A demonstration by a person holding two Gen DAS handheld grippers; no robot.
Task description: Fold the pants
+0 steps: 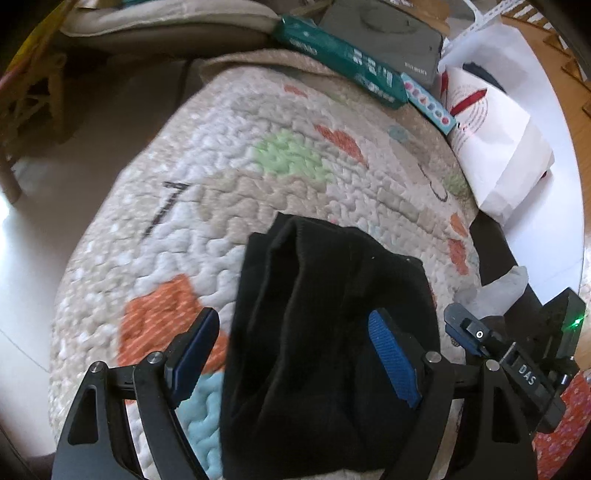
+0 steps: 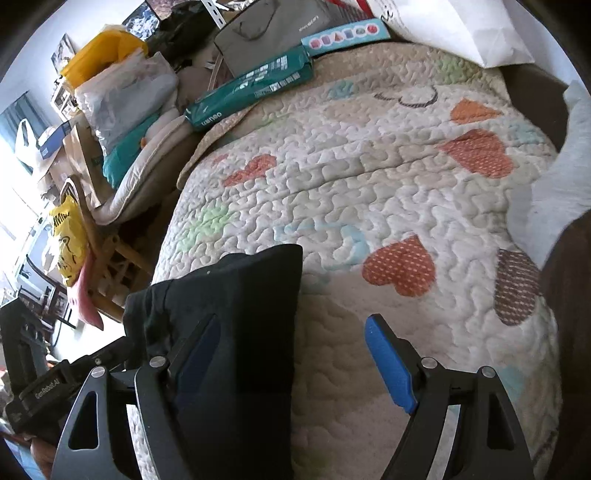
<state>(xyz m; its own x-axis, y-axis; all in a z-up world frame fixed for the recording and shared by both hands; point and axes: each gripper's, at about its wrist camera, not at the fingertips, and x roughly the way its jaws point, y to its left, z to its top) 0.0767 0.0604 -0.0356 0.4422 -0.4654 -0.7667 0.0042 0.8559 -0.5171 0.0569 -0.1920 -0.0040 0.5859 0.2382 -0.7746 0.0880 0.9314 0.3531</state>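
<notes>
The black pants (image 1: 325, 332) lie folded into a compact bundle on the quilted heart-pattern bedspread (image 1: 258, 166). My left gripper (image 1: 295, 343) is open, its blue-padded fingers standing either side of the bundle, above it. In the right wrist view the pants (image 2: 236, 332) sit at the lower left, under the left finger. My right gripper (image 2: 291, 350) is open and holds nothing; its right finger is over bare bedspread (image 2: 369, 184). The right gripper also shows in the left wrist view (image 1: 480, 336), at the bundle's right side.
A green packet (image 1: 343, 59), a grey box (image 1: 388, 33) and a white paper bag (image 1: 495, 125) lie along the bed's far edge. In the right wrist view, piled bags and a wooden chair (image 2: 107, 266) stand left of the bed. A grey-white cloth (image 2: 554, 192) lies at right.
</notes>
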